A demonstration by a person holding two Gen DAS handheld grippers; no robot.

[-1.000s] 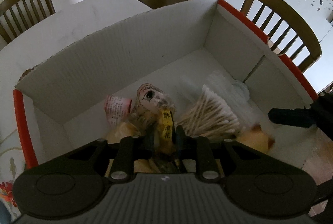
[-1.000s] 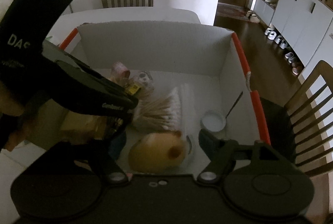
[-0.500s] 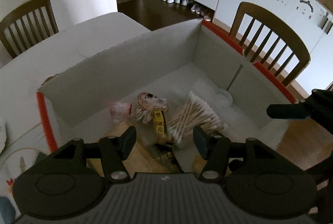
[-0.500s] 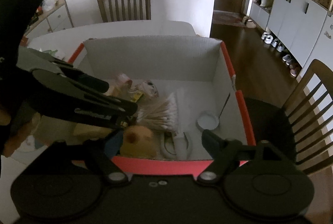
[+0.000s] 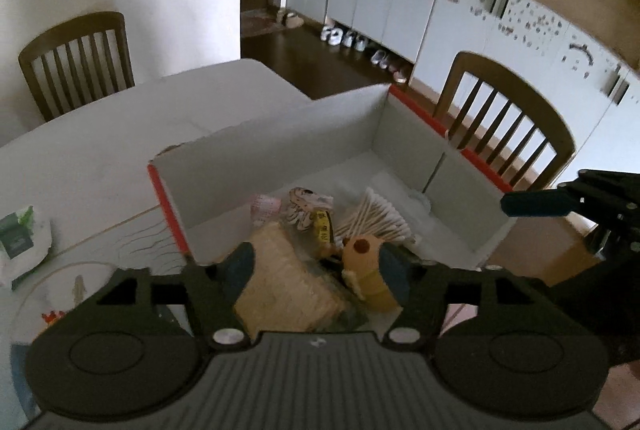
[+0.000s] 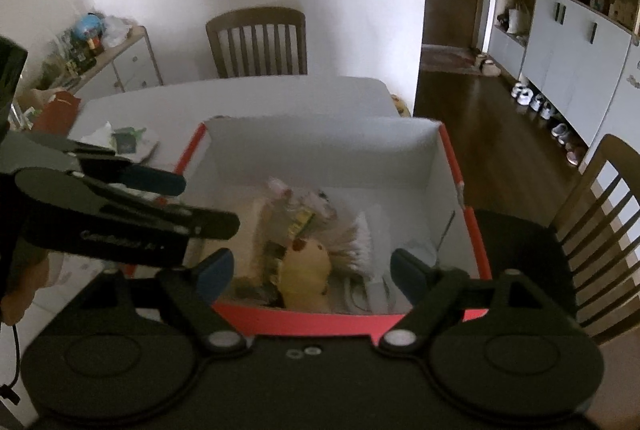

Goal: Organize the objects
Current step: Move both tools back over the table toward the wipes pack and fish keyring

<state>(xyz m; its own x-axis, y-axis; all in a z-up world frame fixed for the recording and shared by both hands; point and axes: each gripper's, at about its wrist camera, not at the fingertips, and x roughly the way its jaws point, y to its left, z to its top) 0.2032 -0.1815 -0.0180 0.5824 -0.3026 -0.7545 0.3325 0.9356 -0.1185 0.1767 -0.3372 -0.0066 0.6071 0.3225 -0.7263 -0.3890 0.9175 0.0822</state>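
Left claw (image 5: 318, 272): jaws opening, nothing gripped; items lie below the gap, loose in box (image 5: 280, 146) — reads as release done, claw above the contents.

Right claw (image 6: 310, 272): jaws opening wide, empty, above box near rim.

Box on counter (image 5: 120, 150): white walls, red edges. Inside, beneath claws: yellow plush toy (image 6: 306, 270), cotton swab bundle (image 5: 374, 218), tan bread-like pack (image 5: 280, 286), printed snack packet (image 5: 308, 204). All loosely heaped toward the near end.
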